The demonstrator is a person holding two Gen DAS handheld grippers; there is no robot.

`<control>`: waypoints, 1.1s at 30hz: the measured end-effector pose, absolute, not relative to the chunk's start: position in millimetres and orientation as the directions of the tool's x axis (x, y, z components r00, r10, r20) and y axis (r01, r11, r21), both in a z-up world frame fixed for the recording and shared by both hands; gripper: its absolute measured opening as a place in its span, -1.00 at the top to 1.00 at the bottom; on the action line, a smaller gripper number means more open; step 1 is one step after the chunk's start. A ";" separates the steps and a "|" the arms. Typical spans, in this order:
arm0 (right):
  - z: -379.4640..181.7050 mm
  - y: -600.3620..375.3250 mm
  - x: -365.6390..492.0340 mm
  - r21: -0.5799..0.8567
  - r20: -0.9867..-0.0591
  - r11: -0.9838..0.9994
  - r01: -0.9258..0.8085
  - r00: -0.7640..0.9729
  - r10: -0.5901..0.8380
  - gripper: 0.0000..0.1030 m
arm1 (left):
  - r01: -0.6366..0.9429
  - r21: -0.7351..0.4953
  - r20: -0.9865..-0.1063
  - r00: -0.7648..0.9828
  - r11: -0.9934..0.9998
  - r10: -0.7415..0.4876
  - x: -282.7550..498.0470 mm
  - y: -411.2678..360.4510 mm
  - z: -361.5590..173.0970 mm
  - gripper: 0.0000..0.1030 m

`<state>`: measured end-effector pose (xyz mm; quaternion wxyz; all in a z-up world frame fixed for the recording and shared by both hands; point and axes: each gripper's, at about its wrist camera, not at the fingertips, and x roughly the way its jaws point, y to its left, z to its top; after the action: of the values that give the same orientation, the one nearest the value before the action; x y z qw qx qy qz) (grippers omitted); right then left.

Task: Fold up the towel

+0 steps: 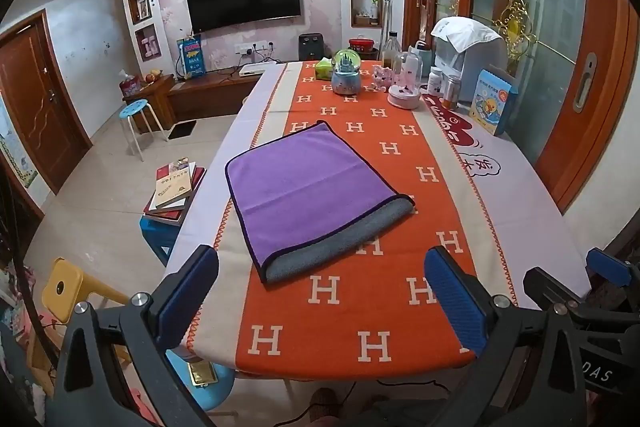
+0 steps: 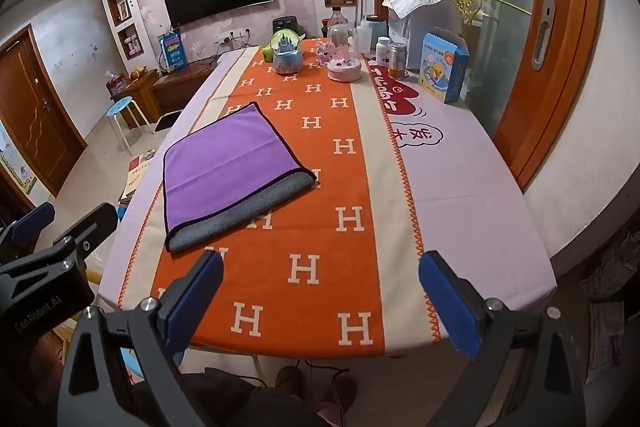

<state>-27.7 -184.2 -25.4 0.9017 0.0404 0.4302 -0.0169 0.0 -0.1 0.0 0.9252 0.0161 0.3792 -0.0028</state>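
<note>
**Cloth, plastic, glass and wood**

The towel [image 1: 308, 183] is soft matt cloth, purple over a napped grey underside. The tablecloth [image 1: 360, 307] looks woven and matt. Gripper pads [image 1: 454, 297] are ribbed blue plastic. The snow globe [image 1: 346, 63] is glossy glass; the door [image 1: 34, 99] is varnished wood.

Side-by-side wrist views over table [image 1: 540, 187], shared.

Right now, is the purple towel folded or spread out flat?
Folded once. The towel lies doubled on the table: its purple top layer stops short, and a grey strip of the lower layer shows along the near edge.
</note>
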 end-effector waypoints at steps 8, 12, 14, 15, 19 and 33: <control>-25.7 -183.7 -29.2 0.058 -0.773 0.996 0.066 0.635 0.003 -0.91 | 0.007 0.053 -0.693 0.720 0.999 0.032 -2.2 -1.1 2.0 -0.99; -26.0 -183.9 -30.7 0.059 -0.772 0.996 0.069 0.635 0.002 -0.91 | 0.008 0.054 -0.695 0.719 0.999 0.031 -1.8 -1.7 2.0 -0.99; -26.2 -184.0 -31.7 0.059 -0.772 0.996 0.070 0.636 0.001 -0.91 | 0.007 0.052 -0.694 0.719 0.999 0.031 -3.2 0.1 3.3 -0.99; -26.4 -183.5 -30.8 0.057 -0.773 0.996 0.065 0.634 0.003 -0.91 | 0.006 0.053 -0.695 0.718 0.999 0.032 -3.8 0.1 3.8 -0.99; -26.9 -183.6 -31.7 0.059 -0.774 0.996 0.066 0.633 0.004 -0.92 | 0.008 0.056 -0.696 0.717 0.998 0.033 -4.0 -6.0 3.6 -0.99; -32.5 -183.3 -34.5 0.073 -0.793 0.993 0.089 0.609 0.004 -0.91 | 0.033 0.039 -0.732 0.682 0.999 0.006 -2.8 2.3 -8.0 -0.99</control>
<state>-34.5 -183.3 -32.5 0.8954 0.0525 0.4416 -0.0236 -2.8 2.3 -8.0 0.9167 0.0247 0.3989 -0.0075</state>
